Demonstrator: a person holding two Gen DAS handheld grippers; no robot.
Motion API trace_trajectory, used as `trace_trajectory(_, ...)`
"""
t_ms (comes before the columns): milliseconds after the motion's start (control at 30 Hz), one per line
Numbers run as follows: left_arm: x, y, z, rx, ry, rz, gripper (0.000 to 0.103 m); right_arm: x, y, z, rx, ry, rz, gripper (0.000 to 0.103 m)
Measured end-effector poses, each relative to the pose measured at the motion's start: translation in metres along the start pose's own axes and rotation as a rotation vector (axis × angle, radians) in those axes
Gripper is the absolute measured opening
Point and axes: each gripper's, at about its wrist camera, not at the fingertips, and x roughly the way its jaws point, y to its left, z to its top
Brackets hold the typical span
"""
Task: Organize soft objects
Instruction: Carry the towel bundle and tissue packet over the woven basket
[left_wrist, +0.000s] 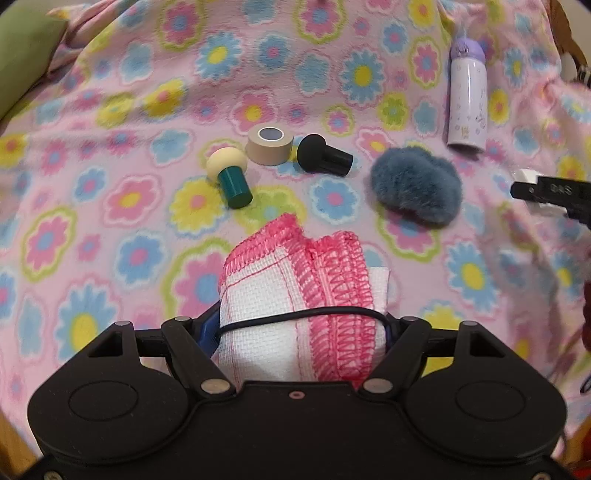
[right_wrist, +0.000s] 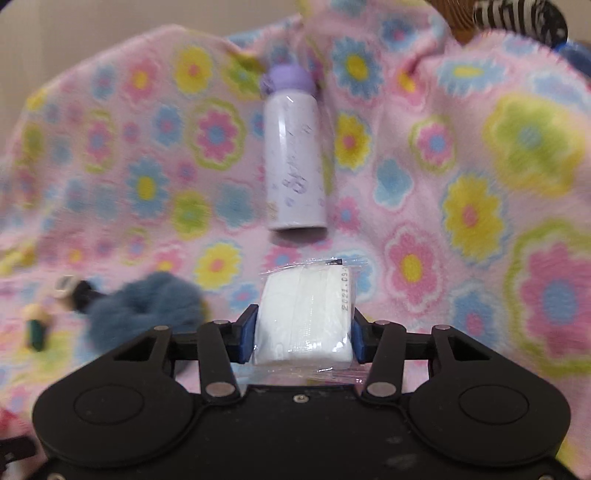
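The left gripper (left_wrist: 301, 328) is clenching a folded pink-edged cloth (left_wrist: 295, 295), which is hiding both fingertips. The right gripper (right_wrist: 303, 332) is squeezing a wrapped tissue pack (right_wrist: 304, 317); at its nine o'clock, a blue fluffy pouf (right_wrist: 144, 306) is looking blurred.

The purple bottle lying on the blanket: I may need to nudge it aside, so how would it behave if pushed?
The purple bottle looks like a smooth, rigid cylinder lying on its side, so it would probably roll if pushed sideways. The soft floral blanket may damp that. Its glossy wall could slip.
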Motion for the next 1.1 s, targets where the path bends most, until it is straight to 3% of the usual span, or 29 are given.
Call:
trace_trajectory(333, -0.047, -0.001, -0.017, -0.082, 0.054, 0.003, 0.072, -0.115, 0.016, -0.029, -0.110, 0.032, 0.214, 0.048)
trace_trajectory(533, -0.063, -0.014, -0.041, -0.075, 0.106, -0.013, 0.072, -0.157, 0.023, -0.062, -0.143, 0.128, 0.303, 0.048)
trace_trajectory(867, -0.071, -0.030, -0.075, -0.091, 0.175, -0.004, 0.072, -0.180, 0.037, -0.108, -0.211, 0.310, 0.365, 0.048)
trace_trajectory(1100, -0.068, -0.042, -0.089, -0.062, 0.219, 0.003, 0.072, -0.182, 0.040, -0.119, -0.221, 0.365, 0.341, 0.048)
